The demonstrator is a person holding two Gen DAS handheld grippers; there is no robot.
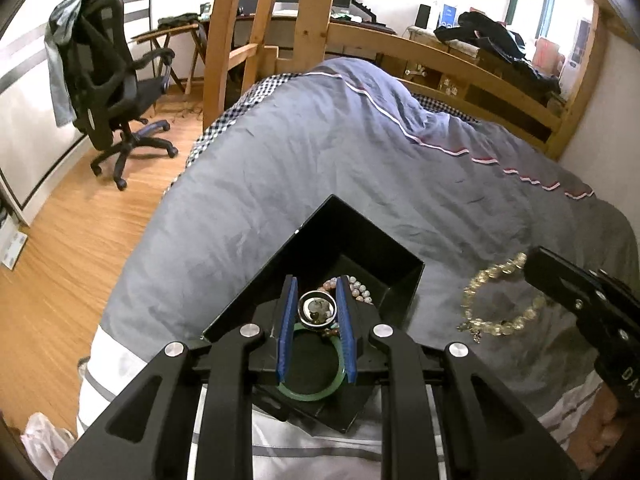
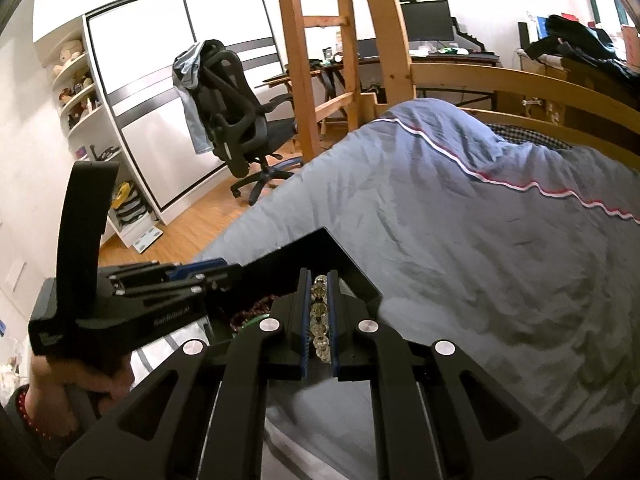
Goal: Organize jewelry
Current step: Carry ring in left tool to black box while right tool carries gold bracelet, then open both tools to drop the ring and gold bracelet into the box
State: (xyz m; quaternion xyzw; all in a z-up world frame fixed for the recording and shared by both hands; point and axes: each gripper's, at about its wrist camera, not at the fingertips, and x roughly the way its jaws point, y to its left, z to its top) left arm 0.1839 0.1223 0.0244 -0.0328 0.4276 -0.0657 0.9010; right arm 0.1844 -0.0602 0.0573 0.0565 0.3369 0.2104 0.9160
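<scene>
Jewelry lies partly in a black box (image 1: 404, 276) on the grey duvet (image 1: 320, 152) of a wooden-framed bed (image 1: 440, 52), and partly in the 2 grippers. The left gripper (image 1: 316, 312) hangs over the open box with its blue pads clenched on a round silver-rimmed pendant (image 1: 315, 309) that has a pale stone in its middle. Below it in the box sit a green bangle (image 1: 312, 394) and a strand of pinkish beads (image 1: 362, 290), the beads against the far inner corner. The right gripper (image 2: 319, 320) is closed tight on a bracelet of clear yellowish beads (image 1: 496, 300); from the left wrist view the loop dangles from its tip above the duvet, just right of the box and apart from it. From the right wrist view the left gripper's black body (image 2: 140, 292) crosses in front of the box and hides most of its inside, leaving only a sliver of green and some dark red beads (image 2: 250, 312) in sight. The person's hand (image 2: 80, 384) grips that tool's handle, a red bead band at the wrist. Beyond the bed stand an office chair (image 1: 108, 92) draped with a grey garment, a folding table (image 1: 172, 36) and a desk with a monitor (image 2: 426, 20).
</scene>
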